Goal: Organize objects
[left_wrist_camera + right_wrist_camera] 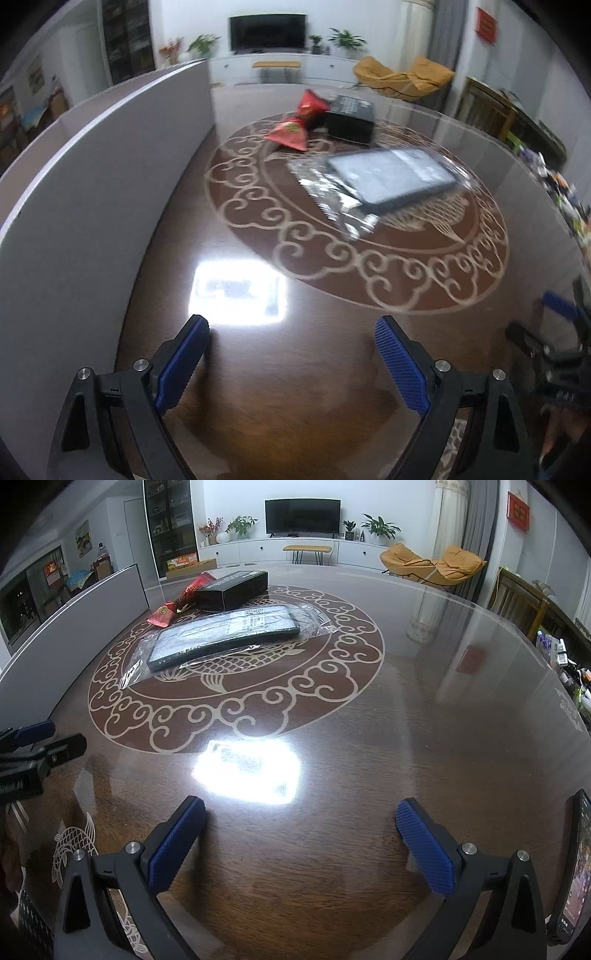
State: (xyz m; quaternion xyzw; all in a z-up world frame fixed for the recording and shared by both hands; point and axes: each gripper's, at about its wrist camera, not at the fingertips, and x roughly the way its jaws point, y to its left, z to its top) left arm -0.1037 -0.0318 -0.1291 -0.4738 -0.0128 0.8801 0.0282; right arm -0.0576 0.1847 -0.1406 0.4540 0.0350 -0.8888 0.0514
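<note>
A flat dark slab in a clear plastic bag [391, 177] lies on the round table's patterned centre; it also shows in the right wrist view [225, 635]. Behind it stand a black box [351, 118] [232, 589] and a red packet [295, 125] [173, 605]. My left gripper [291, 328] is open and empty, low over the near table. My right gripper [301, 808] is open and empty, also near the front edge. Each gripper shows at the edge of the other's view, the right one [554, 332] and the left one [33, 746].
A grey board [92, 177] [70, 627] stands upright along the table's left side. The glass-topped table [443, 720] reflects a bright lamp glare near the grippers. A phone [572, 871] stands at the right edge. Chairs, TV and cabinets lie beyond the table.
</note>
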